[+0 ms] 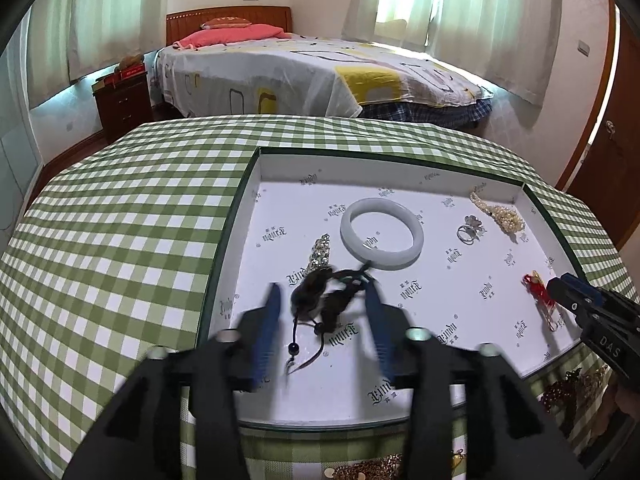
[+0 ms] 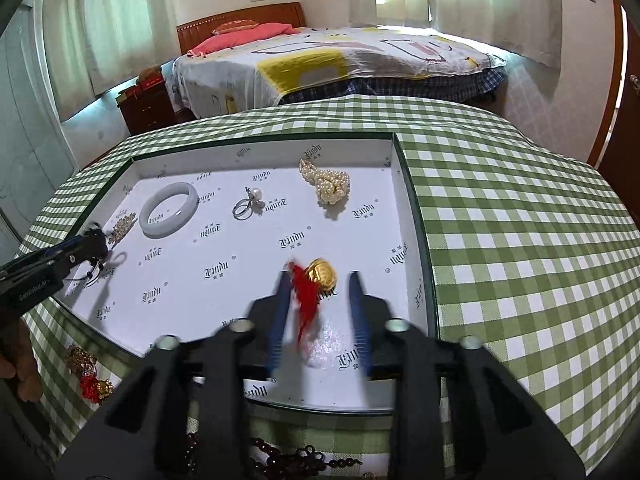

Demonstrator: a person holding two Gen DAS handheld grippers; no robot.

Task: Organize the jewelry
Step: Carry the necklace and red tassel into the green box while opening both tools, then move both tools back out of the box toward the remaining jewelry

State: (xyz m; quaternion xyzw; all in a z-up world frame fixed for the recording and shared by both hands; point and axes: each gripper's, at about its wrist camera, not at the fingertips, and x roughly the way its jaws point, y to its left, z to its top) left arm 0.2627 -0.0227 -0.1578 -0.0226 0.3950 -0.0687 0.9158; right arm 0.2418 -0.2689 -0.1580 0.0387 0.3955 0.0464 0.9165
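**A:** So where's everything sitting right now?

**B:** All in the shallow white box (image 1: 280, 160) on the green checked tablecloth (image 1: 120, 220). The left gripper (image 1: 323, 292) hangs over the near-left part, tongs spread wide, with a dark corded pendant (image 1: 320, 300) lying between the fingers, blurry but not pinched. Just past it is the pale jade bangle (image 1: 381, 236), and a sparkly hair clip (image 1: 320, 254) is beside it on the left.

**A:** And the right one?

**B:** The right gripper (image 2: 318, 280) is wide too, over the near-right part. A gold charm with a red tassel (image 2: 316, 280) sits between the fingers, loose. The rings (image 2: 248, 204) are mid-box and the pearl necklace (image 2: 330, 184) is bunched in the far-right corner.

**A:** Anything outside the box?

**B:** A few more gold and dark-red beaded pieces (image 2: 90, 372) on the cloth at the near edge.
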